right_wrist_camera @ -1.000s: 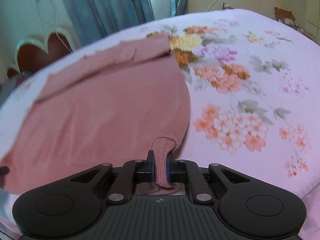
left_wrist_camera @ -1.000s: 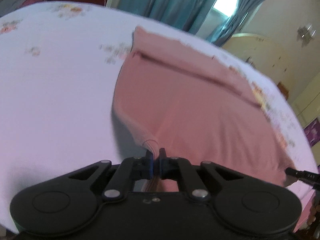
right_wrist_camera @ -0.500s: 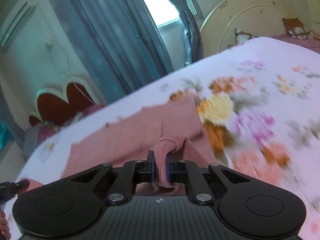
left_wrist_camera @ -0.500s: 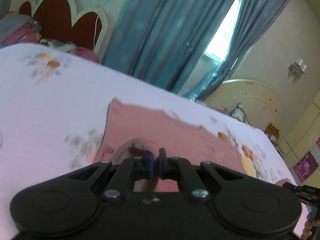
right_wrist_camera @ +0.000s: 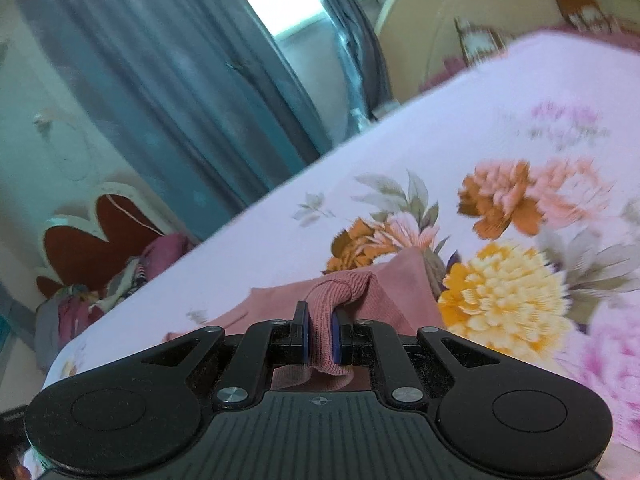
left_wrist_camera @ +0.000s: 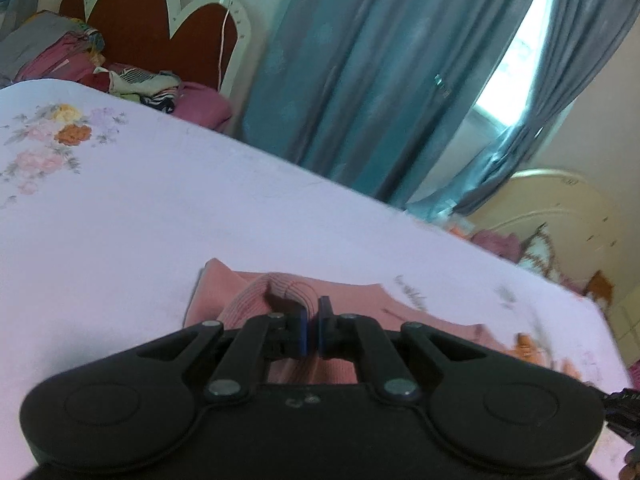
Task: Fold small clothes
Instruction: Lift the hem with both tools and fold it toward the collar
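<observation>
A pink knit garment (left_wrist_camera: 360, 304) lies on a bed with a pale floral sheet (left_wrist_camera: 160, 208). My left gripper (left_wrist_camera: 313, 330) is shut on a ribbed edge of the garment, which bunches up just ahead of the fingers. In the right wrist view my right gripper (right_wrist_camera: 319, 336) is shut on the other ribbed edge of the garment (right_wrist_camera: 384, 300), held low over the far part of the cloth. Most of the garment is hidden under both grippers.
The floral sheet (right_wrist_camera: 500, 208) stretches to the bed's far edge. Beyond it hang teal curtains (left_wrist_camera: 360, 80) at a bright window. A red headboard (left_wrist_camera: 148, 28) with a pile of clothes (left_wrist_camera: 72, 60) stands at the left; a cream headboard (left_wrist_camera: 560, 220) at the right.
Both grippers have carried the held ribbed edges forward over the garment toward its far edge. The visible cloth ahead has shrunk to a narrow strip, and the views have tilted up toward the curtains.
</observation>
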